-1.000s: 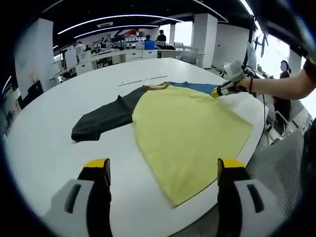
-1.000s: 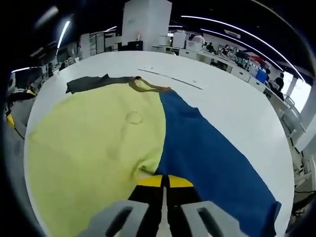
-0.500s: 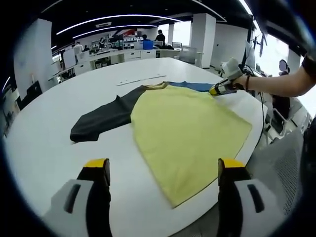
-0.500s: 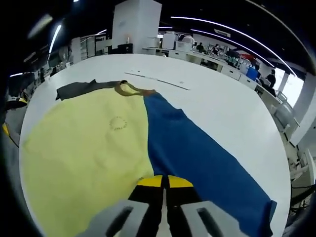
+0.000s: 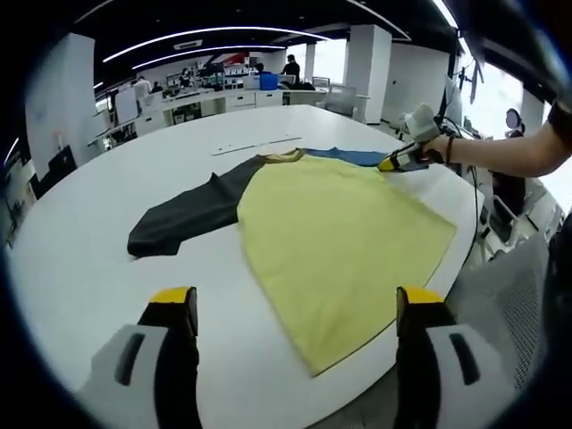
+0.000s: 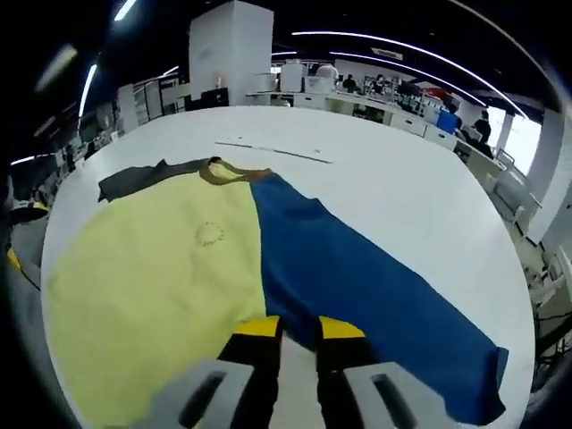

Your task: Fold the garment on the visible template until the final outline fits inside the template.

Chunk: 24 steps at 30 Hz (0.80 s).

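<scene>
Where yellow overlaps, garment (image 5: 340,223) blue part hidden — right hand-held gripper (image 6: 299,329) perhaps ajar.

left gripper (image 5: 297,308): grey plastic jaws, black inner faces, yellow tips. right gripper (image 6: 299,329): same build. person's arm (image 5: 514,154) bare, dark short sleeve (image 5: 562,121), dark band at wrist (image 5: 446,150).

Bright, even light from curved ceiling strips (image 5: 206,31) and far windows (image 5: 496,94) leaves the white table (image 5: 80,241) nearly shadowless, mildly glary, while fisheye bending and slight softness grow toward each view's edges.
</scene>
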Motion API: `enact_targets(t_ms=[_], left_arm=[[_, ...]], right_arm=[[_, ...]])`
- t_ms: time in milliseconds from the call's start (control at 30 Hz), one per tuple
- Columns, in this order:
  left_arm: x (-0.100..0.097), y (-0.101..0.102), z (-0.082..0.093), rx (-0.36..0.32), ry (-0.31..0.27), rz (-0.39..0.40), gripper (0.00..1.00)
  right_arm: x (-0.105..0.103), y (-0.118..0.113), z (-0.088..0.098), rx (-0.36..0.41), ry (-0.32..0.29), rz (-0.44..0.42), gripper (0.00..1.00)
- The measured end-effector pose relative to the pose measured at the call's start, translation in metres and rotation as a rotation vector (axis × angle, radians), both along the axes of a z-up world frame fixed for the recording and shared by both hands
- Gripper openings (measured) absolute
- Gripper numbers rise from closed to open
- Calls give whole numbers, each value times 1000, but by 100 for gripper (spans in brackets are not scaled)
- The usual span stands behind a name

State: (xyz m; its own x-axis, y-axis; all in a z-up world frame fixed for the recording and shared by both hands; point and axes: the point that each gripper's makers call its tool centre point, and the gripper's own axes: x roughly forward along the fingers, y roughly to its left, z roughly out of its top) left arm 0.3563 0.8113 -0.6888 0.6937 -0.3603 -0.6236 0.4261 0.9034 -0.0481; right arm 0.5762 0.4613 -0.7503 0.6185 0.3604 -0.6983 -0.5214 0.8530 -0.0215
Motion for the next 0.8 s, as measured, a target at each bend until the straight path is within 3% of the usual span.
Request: enact_targets(t_ms=[67, 233, 800], left_arm=[[0, -1, 0, 4, 0, -4, 90], [0, -3, 1, 1, -2, -11, 91], [2, -7, 5, -5, -17, -9, 92]], right_arm=[[1, -5, 6, 5, -6, -12, 28], [1, -15, 13, 15, -7, -22, 41], [1, -101, 16, -43, -21, -149, 43]])
